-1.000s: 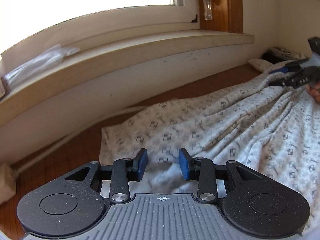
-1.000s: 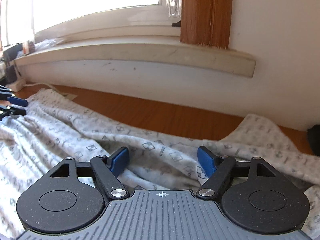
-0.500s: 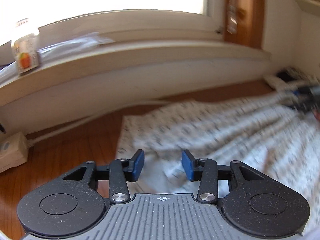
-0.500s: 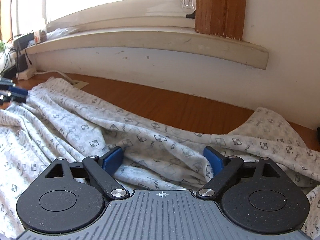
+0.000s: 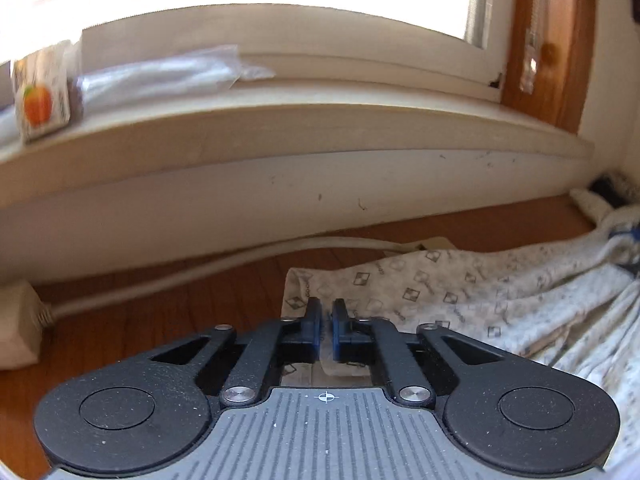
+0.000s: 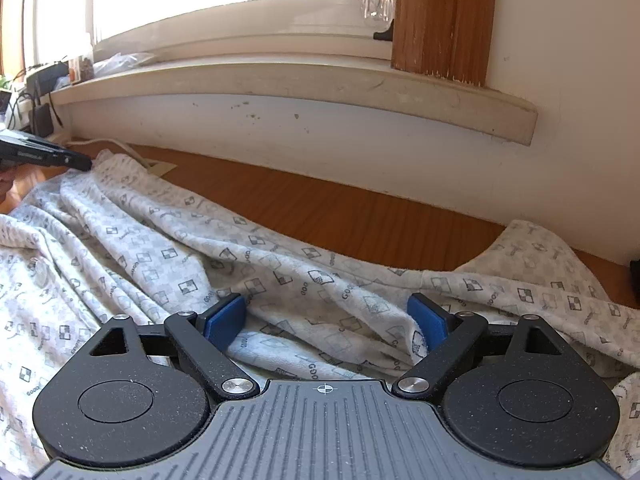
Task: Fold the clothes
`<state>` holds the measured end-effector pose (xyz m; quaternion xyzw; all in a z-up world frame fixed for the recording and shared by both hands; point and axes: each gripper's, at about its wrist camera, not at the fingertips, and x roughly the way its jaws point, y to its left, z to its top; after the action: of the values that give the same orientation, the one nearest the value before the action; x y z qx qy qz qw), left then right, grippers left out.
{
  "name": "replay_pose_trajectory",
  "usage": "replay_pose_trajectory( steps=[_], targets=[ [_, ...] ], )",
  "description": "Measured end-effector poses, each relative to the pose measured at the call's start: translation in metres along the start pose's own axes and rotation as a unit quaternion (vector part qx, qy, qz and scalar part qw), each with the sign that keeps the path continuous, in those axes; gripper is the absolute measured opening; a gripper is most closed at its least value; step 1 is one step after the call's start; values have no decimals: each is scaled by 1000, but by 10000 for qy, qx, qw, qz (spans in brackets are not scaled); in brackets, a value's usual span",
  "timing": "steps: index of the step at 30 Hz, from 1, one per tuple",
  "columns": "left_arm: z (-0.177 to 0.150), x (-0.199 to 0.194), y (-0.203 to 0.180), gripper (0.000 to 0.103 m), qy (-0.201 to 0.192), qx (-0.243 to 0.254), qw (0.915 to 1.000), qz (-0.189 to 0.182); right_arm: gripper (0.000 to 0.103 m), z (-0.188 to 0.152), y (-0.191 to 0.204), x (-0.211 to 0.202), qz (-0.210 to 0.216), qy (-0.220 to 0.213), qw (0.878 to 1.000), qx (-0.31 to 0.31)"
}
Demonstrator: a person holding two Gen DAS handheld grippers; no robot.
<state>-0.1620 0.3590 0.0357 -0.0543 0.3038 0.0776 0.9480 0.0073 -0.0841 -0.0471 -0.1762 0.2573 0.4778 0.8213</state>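
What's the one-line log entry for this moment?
left gripper: shut on cloth corner | right gripper: open over cloth | desk: cloth unfolded

Bare wood between garment and wall.

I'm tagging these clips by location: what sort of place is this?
Most likely a room in a home. A patterned garment is spread on a wooden surface under a scuffed window sill, with a small carton on the sill and a white cable along the wall.
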Motion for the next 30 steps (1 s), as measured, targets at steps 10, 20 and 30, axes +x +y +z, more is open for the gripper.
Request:
replay_pose_trajectory(
  steps=[10, 20, 30],
  targets=[
    [15, -29, 9, 4, -1064, -366, 9933, 246, 87, -1, 3, -4, -37, -125, 9999, -41],
    [17, -11, 8, 4, -1001, -312, 9942, 257, 81, 2, -18, -24, 171, -596, 9969, 494],
    [7, -4, 10, 4, -841, -258, 9961, 69, 53, 32, -69, -2, -138, 428, 9990, -18]
  ],
)
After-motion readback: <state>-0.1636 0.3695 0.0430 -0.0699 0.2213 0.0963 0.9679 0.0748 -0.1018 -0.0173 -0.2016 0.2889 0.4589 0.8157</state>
